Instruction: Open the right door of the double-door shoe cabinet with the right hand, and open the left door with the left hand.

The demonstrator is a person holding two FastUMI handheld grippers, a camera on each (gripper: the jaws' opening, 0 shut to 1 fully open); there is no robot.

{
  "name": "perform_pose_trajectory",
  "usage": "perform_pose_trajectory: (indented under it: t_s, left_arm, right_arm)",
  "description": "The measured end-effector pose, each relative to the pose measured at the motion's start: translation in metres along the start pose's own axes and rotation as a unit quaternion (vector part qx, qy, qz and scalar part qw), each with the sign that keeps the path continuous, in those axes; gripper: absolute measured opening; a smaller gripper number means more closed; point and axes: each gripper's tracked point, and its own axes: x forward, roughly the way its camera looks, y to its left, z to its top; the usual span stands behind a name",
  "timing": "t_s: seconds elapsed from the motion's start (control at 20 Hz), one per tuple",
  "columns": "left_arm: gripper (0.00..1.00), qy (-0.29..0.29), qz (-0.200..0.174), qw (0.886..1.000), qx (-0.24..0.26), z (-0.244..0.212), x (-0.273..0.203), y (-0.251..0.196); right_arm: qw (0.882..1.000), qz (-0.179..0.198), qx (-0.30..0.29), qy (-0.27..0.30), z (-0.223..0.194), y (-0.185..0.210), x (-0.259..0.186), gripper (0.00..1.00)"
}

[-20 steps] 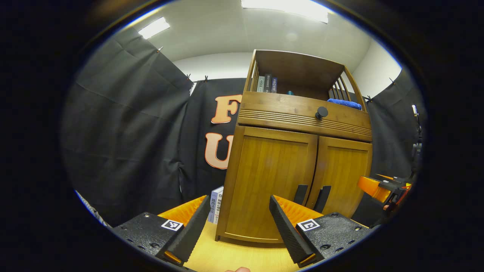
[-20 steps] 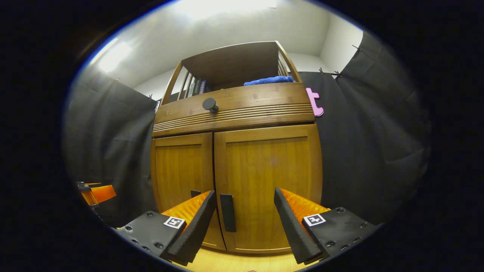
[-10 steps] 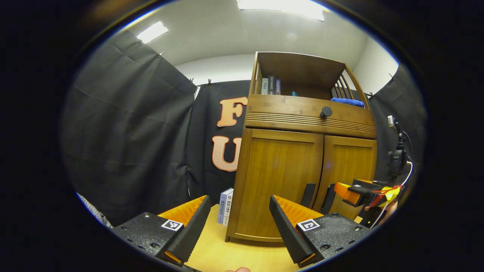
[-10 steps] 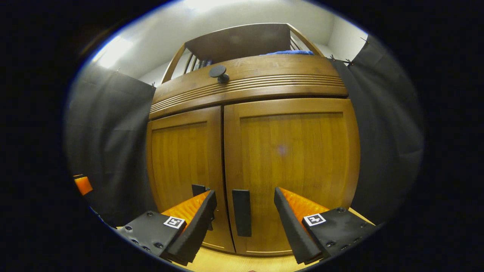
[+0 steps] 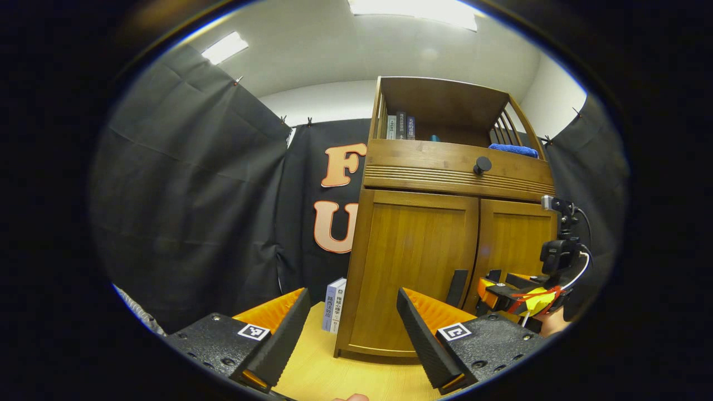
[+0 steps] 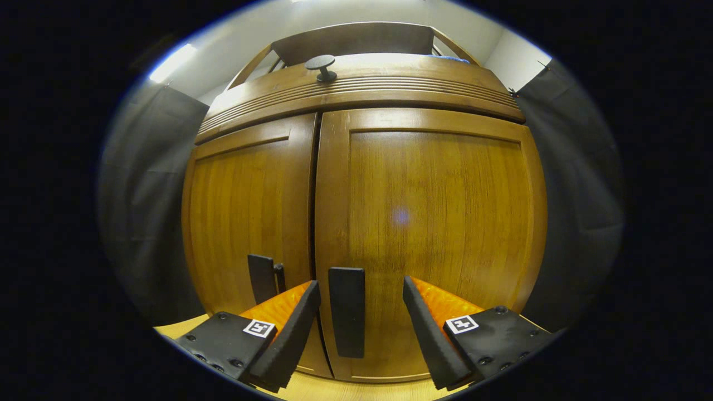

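A wooden shoe cabinet (image 5: 440, 223) stands with both doors closed. In the right gripper view the right door (image 6: 440, 223) is close ahead, and its dark vertical handle (image 6: 346, 311) stands between the fingers of my open right gripper (image 6: 359, 334), nearer the left finger, untouched. The left door (image 6: 245, 211) has its own dark handle (image 6: 262, 278) just beyond. In the left gripper view my left gripper (image 5: 351, 334) is open, farther back and to the left of the cabinet, holding nothing. The right gripper (image 5: 509, 292) shows there at the door handles (image 5: 458, 287).
A drawer with a round dark knob (image 5: 482, 165) sits above the doors. The open top shelf holds books (image 5: 400, 127) and a blue cloth (image 5: 515, 149). More books (image 5: 334, 305) stand on the light wooden floor (image 5: 334, 376) left of the cabinet. Black cloth walls surround it.
My right gripper has moved in toward the right door, so its handle now stands between the fingers. The left gripper has barely shifted. Both doors stay closed.
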Motion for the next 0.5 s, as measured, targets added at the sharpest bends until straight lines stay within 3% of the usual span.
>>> perform_pose_trajectory:
  t_s: [0.15,0.2,0.35,0.4,0.45,0.5]
  left_arm:
    - [0.92,-0.001,-0.005,1.0,-0.001,-0.001,0.001,-0.001]
    - [0.92,-0.001,-0.006,1.0,-0.001,-0.002,0.003,0.0]
    - [0.92,-0.001,-0.005,1.0,-0.002,-0.002,0.007,0.004]
    - [0.92,-0.002,-0.004,1.0,-0.002,-0.003,0.007,0.005]
    - [0.95,-0.002,-0.004,1.0,-0.002,-0.003,0.008,0.006]
    - [0.92,-0.001,-0.004,1.0,-0.003,-0.005,0.009,0.008]
  right_arm:
    - [1.0,-0.011,0.009,0.017,-0.009,-0.001,0.014,0.95]
    - [0.999,-0.025,0.008,0.024,-0.011,-0.004,0.017,0.89]
    - [1.0,-0.014,0.002,0.014,-0.01,0.006,0.018,0.81]
    - [1.0,-0.007,-0.003,0.014,-0.013,0.011,0.016,0.84]
    - [1.0,-0.005,-0.007,0.016,-0.014,0.014,0.015,0.71]
    - [1.0,-0.006,-0.002,0.017,-0.015,0.013,0.019,0.58]
